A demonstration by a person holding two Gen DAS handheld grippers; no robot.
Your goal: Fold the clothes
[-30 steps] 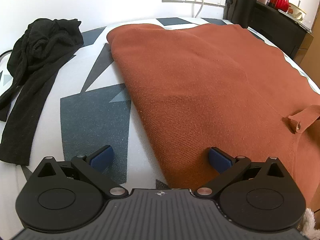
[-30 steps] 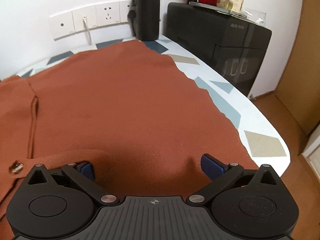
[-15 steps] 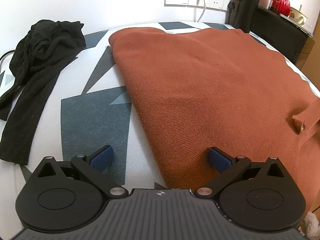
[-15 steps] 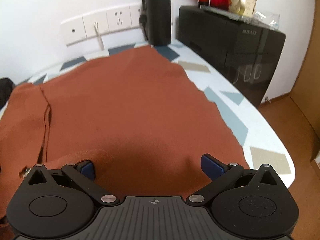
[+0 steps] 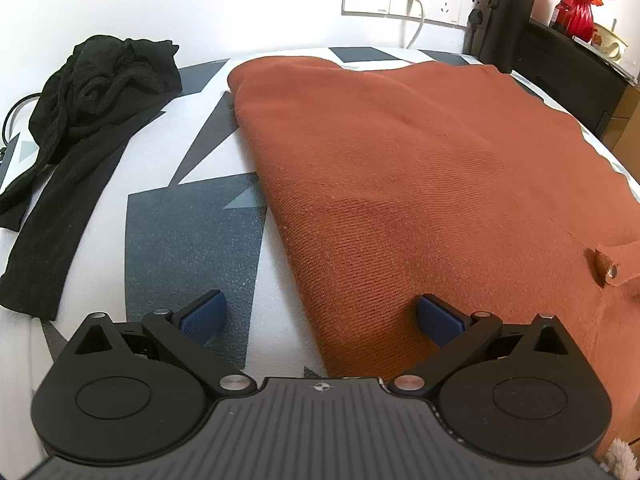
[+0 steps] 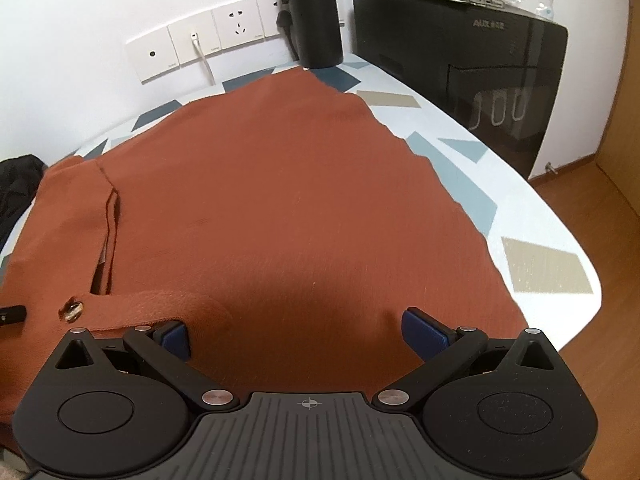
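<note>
Both the left gripper [image 5: 320,316] and right gripper [image 6: 296,334] gape empty; the rust garment's [image 5: 420,168] near hem hides beneath them.

Bare bench [image 5: 188,248] lies between the rust-coloured garment [image 5: 420,168] and the black clothes [image 5: 80,112] heaped at the left, wide enough for tongs to pass. On the right, a strip of bench [image 6: 532,240] is free along the garment's edge. At the back, a black bottle [image 6: 316,12] stands against the wall, and a black cabinet [image 6: 472,68] blocks the far right corner.
</note>
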